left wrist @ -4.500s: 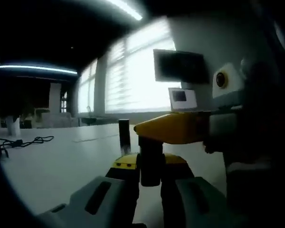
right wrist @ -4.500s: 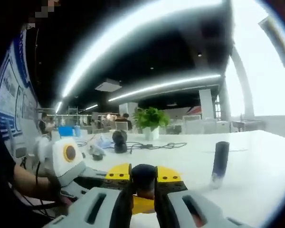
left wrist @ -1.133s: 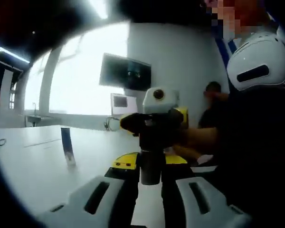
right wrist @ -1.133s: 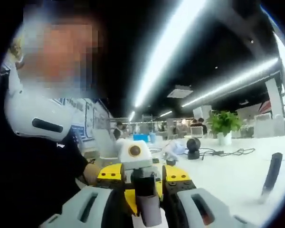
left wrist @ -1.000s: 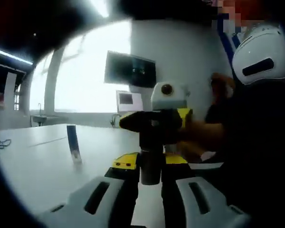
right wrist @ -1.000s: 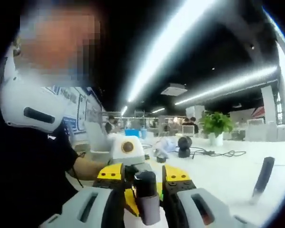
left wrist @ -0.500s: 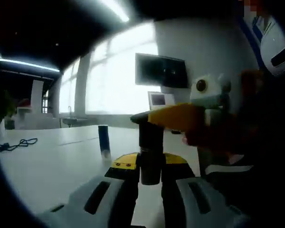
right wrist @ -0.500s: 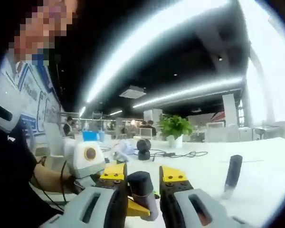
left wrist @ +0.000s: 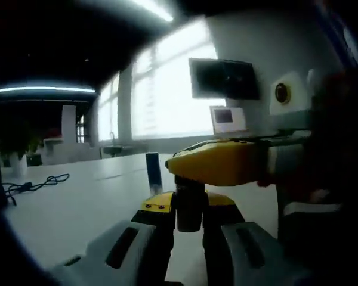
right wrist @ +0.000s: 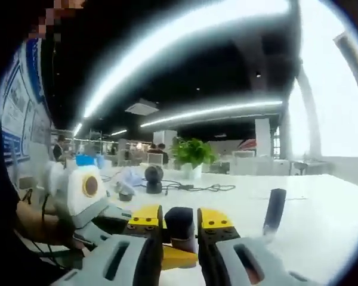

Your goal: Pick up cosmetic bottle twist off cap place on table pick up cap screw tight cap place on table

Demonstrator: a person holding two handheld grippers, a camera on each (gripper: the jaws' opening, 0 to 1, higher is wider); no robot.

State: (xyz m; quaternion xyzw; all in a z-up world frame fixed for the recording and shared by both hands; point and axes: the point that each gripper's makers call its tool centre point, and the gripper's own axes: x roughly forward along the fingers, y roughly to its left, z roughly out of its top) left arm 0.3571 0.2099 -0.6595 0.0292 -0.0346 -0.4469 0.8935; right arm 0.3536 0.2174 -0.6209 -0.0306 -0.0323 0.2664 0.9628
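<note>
In the left gripper view, the dark cosmetic bottle (left wrist: 190,214) stands upright between my left gripper's (left wrist: 190,204) jaws, which are shut on its body. My right gripper (left wrist: 194,170) reaches in from the right, and its yellow jaw lies across the bottle's top. The right gripper view has my right gripper (right wrist: 179,219) shut on the dark round cap (right wrist: 180,227). Under the cap there, the left gripper (right wrist: 176,256) comes in from the left, held by a hand. I cannot tell whether the cap is loose or tight on the bottle.
A slim dark tube (left wrist: 153,170) stands upright farther out on the white table (left wrist: 77,208); it is also in the right gripper view (right wrist: 274,213). A black cable (left wrist: 33,183) lies at the left. A potted plant (right wrist: 191,156) and a round black device (right wrist: 153,177) stand at the back.
My right gripper has swung round the bottle's top, from pointing at the left camera to lying across from the right. Both grippers stay shut. Both views have turned with the hands.
</note>
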